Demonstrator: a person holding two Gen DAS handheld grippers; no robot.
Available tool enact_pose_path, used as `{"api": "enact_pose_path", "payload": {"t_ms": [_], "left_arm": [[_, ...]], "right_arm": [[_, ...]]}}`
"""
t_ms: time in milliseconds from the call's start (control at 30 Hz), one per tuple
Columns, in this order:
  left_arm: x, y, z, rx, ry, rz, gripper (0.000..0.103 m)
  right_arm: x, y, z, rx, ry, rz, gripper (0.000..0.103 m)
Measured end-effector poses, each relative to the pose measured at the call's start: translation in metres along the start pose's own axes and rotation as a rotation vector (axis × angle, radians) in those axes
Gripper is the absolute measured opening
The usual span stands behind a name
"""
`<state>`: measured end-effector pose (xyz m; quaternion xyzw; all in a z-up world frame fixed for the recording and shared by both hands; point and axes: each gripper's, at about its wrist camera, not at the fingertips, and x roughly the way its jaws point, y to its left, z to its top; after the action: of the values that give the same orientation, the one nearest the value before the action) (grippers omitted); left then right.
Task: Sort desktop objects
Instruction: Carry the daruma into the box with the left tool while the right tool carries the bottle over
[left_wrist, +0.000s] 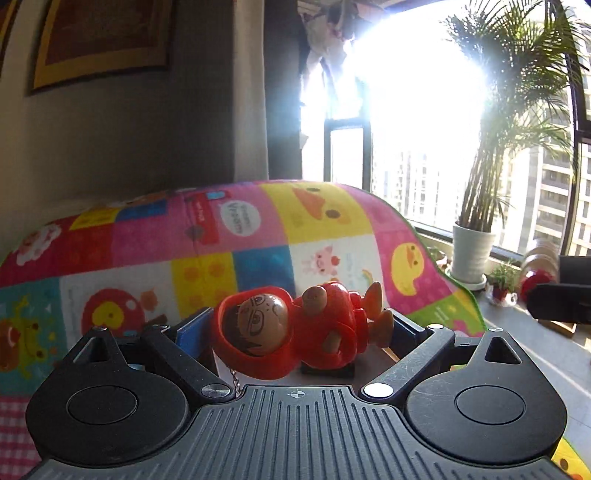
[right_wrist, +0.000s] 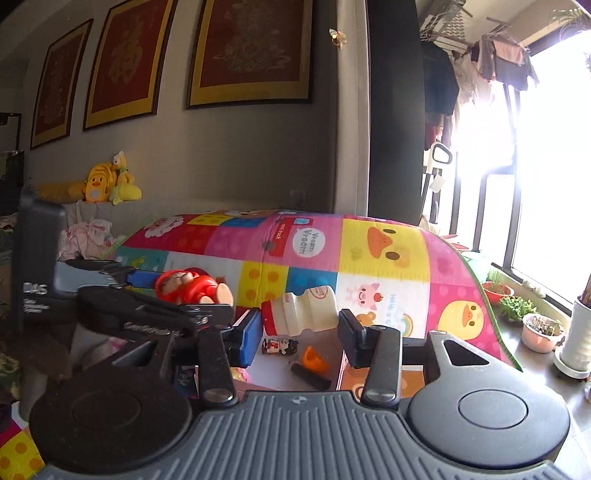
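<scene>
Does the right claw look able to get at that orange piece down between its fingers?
Probably not now: the right claw is shut on the white bottle, lying sideways above the orange piece.

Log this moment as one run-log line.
left gripper: shut on red figurine | right gripper: shut on white bottle, sideways | below: orange piece, small figure
</scene>
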<state>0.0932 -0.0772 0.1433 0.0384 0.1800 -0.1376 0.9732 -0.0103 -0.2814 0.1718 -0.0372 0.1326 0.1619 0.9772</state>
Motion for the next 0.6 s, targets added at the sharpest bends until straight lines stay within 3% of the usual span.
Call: {"api": "enact_pose_path", "payload": {"t_ms": [200, 333, 433, 600], "left_arm": [[0.08, 0.001, -0.017, -0.017, 0.058, -0.005, 0.098], [0.113, 0.009, -0.03, -0.065, 0.106, -0.035, 0.1], [0.109, 0.023, -0.036, -0.108, 0.11, -0.066, 0.102], [0.066, 0.049, -0.052, -0.093, 0.071, -0.007, 0.103]], "right_arm": [[0.036, -0.013, -0.017, 0.019, 0.073, 0.003, 0.044], [0.066, -0.02, -0.031, 0.05, 0.129, -0.014, 0.044], [0.081, -0.023, -0.038, 0.067, 0.154, -0.018, 0.044], [0.105, -0.023, -0.05, 0.07, 0.214, -0.033, 0.044]]}}
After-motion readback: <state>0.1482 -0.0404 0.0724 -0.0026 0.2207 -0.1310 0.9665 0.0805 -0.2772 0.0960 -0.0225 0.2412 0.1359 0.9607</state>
